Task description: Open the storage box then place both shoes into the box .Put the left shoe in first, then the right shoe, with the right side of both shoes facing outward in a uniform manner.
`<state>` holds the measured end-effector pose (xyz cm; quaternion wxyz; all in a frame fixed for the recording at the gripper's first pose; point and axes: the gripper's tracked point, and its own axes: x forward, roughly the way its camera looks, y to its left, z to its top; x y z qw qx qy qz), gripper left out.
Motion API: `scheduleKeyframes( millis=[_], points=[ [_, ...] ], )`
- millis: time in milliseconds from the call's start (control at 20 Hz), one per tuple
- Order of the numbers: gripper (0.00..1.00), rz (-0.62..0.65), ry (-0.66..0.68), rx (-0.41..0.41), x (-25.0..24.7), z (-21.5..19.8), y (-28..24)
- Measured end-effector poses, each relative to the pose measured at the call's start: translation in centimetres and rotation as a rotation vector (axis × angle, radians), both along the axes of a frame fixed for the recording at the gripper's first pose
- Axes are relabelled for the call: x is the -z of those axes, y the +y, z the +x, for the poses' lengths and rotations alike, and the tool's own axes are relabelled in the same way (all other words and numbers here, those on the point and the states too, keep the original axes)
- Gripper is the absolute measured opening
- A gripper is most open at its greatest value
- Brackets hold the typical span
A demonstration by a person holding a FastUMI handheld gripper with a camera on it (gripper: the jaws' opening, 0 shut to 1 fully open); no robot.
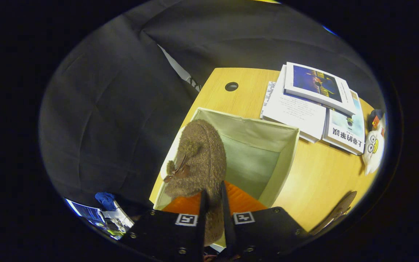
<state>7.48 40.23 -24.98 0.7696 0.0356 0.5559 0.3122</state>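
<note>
Booth wall draping behind wooden bench [315, 182]. Left: brown fuzzy shoe [198, 160] hanging over open storage box [289, 156], near its left wall, toe pointing away. Gripper [213, 203] clamping shoe at heel edge, both fingers pressing. Right: books [304, 109] stacking beyond box; second shoe [336, 211] lying near bench edge. Risk: thin grip slipping, shoe twisting, landing wrong side outward or catching on soft box rim.

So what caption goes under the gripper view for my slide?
Gripper shut on a fuzzy brown shoe, holding it over the open storage box on the wooden table.
</note>
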Motion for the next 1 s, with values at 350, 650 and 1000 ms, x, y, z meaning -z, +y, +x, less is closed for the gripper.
scheduleKeyframes(
  millis=[350,650,1000],
  points=[
    [0.97,0.050,-0.051,0.011,-2.6,1.1,-2.2],
    [0.97,0.068,-0.101,0.030,-5.3,1.1,-7.4],
    [0.97,0.092,-0.123,0.115,-6.0,1.2,-14.8]
  ],
)
